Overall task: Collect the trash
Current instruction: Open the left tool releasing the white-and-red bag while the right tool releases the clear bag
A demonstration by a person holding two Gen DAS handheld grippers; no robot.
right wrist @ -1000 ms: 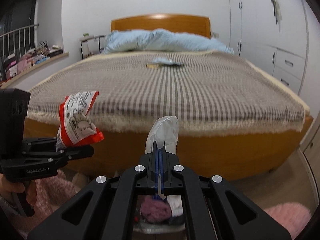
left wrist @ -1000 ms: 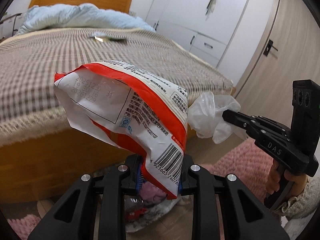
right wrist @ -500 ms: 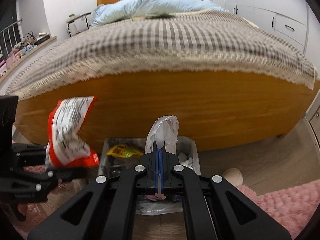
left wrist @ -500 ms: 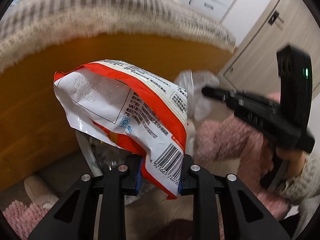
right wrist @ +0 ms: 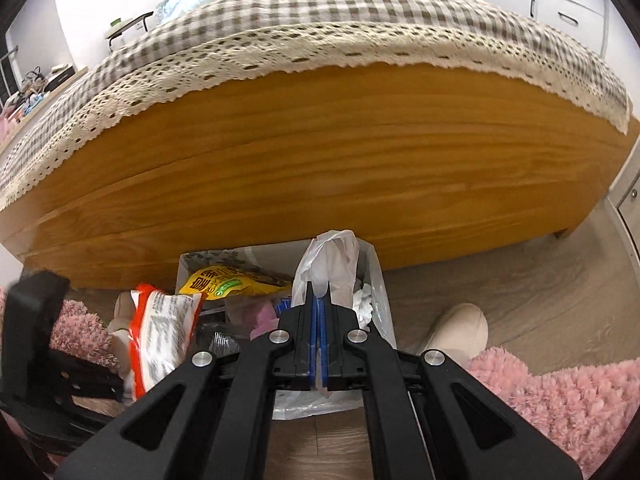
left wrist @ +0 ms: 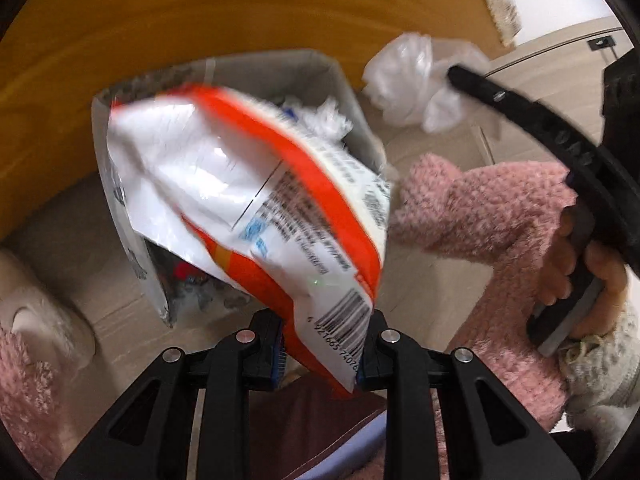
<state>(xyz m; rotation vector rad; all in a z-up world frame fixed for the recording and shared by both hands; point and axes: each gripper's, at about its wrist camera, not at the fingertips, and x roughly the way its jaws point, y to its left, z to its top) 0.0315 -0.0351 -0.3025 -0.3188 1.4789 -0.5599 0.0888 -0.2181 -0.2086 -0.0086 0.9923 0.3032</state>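
My left gripper (left wrist: 320,354) is shut on a red and white snack bag (left wrist: 256,208) and holds it tilted over a trash bin lined with clear plastic (left wrist: 120,184). The bag also shows in the right wrist view (right wrist: 164,332) at the bin's left. My right gripper (right wrist: 319,304) is shut on a crumpled clear plastic bag (right wrist: 328,260) just above the bin (right wrist: 378,312); that bag shows in the left wrist view (left wrist: 416,80) right of the bin. The bin holds a yellow wrapper (right wrist: 228,284) and other trash.
The bin stands on the wood floor against the bed's wooden footboard (right wrist: 320,168). A checked bedspread with a lace edge (right wrist: 320,40) hangs over it. Pink fluffy rug (right wrist: 568,404) and a beige slipper (right wrist: 456,328) lie right of the bin. Another slipper (left wrist: 36,312) lies left.
Both grippers have dropped from bed height to just above the bin and tipped downward. The snack bag now hangs over the bin's opening. Both keep hold of their trash.
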